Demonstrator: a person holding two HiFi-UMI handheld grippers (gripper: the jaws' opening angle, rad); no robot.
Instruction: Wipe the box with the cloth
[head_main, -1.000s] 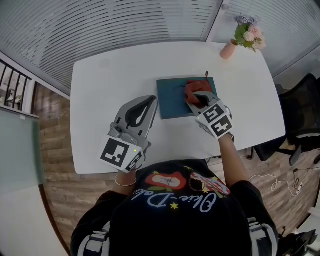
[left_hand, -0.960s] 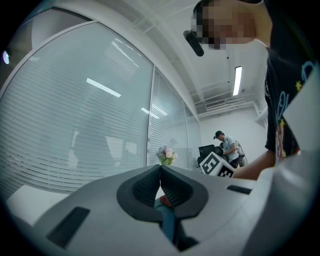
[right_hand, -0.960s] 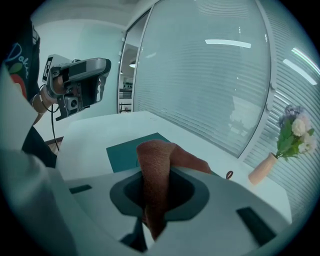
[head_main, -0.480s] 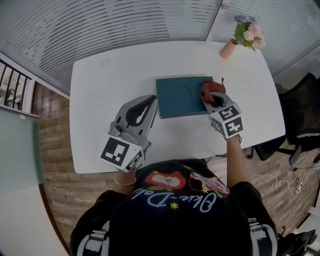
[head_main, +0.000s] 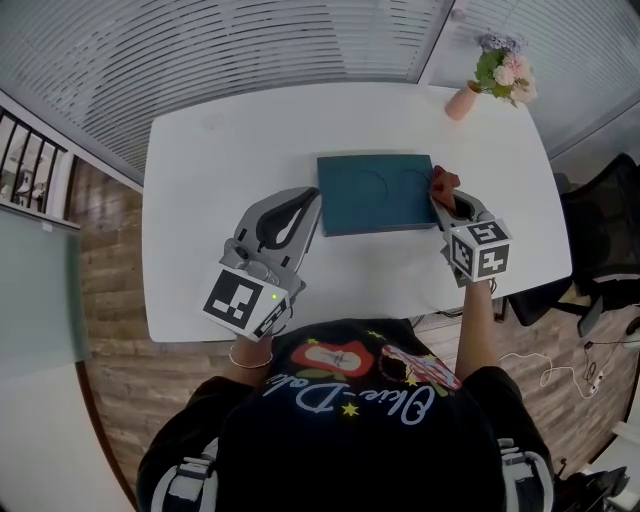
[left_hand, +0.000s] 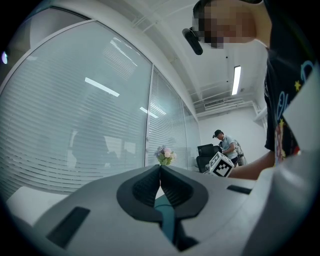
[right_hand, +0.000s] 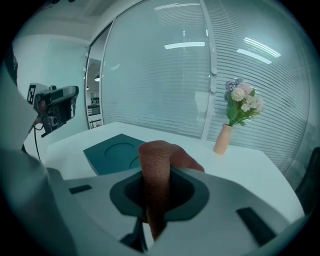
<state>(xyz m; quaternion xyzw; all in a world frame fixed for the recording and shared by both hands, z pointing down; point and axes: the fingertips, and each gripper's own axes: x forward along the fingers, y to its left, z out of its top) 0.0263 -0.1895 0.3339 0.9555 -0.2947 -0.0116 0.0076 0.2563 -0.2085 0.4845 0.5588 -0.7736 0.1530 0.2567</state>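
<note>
Rust-brown cloth (head_main: 444, 181), pinched by right tool (head_main: 452, 200), beside teal box (head_main: 375, 193); left tool (left_hand: 160, 170) pressed together.

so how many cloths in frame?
1. The reddish-brown cloth is pinched in the right tongs, beside the box's right edge. No other shows, though the person's body hides the table's near edge.

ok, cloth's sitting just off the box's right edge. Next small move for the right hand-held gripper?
Probably slide the right hand-held gripper left, dragging the cloth onto the box for a wiping pass. Its jaws are clamped on the cloth, but the cloth sits just past the box's right edge.
</note>
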